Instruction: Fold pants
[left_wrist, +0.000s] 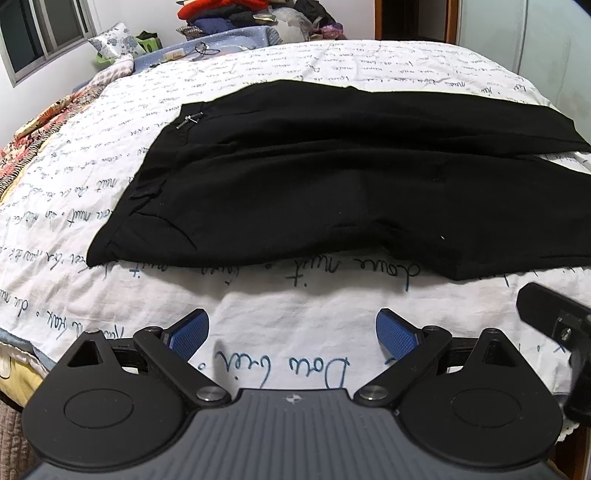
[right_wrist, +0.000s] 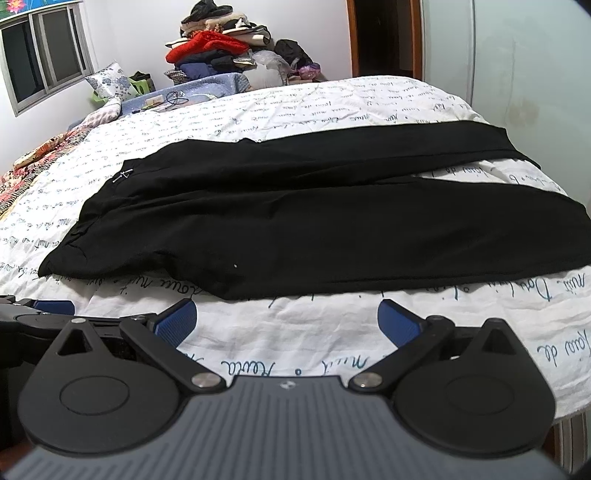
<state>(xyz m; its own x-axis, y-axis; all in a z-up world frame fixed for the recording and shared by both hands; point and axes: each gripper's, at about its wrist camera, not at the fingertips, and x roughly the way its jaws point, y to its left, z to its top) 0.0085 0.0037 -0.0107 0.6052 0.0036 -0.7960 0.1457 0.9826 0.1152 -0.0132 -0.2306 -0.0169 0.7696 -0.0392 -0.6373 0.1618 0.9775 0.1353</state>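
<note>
A: How far along is the folding judged to be?

B: Nothing is seen to be folded yet. The black pants (left_wrist: 332, 177) are spread flat across the bed sheet (left_wrist: 295, 332), with the waistband (left_wrist: 125, 206) laid toward the left and the two legs run out to the right. A narrow wedge of sheet is shown between the legs at the far right, so the legs are not yet laid one over the other. That first fold, and the later ones across the length, are all judged to be left.

A: And the tongs on the left?

B: The left gripper (left_wrist: 291, 334) is held wide, with nothing caught between its blue pads (left_wrist: 188, 332). It is kept over bare sheet, just short of the near edge of the pants, roughly level with the hip and upper leg. The cloth is not touched.

A: The ones on the right?

B: The right gripper (right_wrist: 286, 321) is likewise spread wide and empty. In the right wrist view the near hem of the pants (right_wrist: 295, 229) is seen just beyond its tips, close but apart. Part of the left tool is glimpsed at that view's left edge, so the two are judged to be held side by side.
</note>
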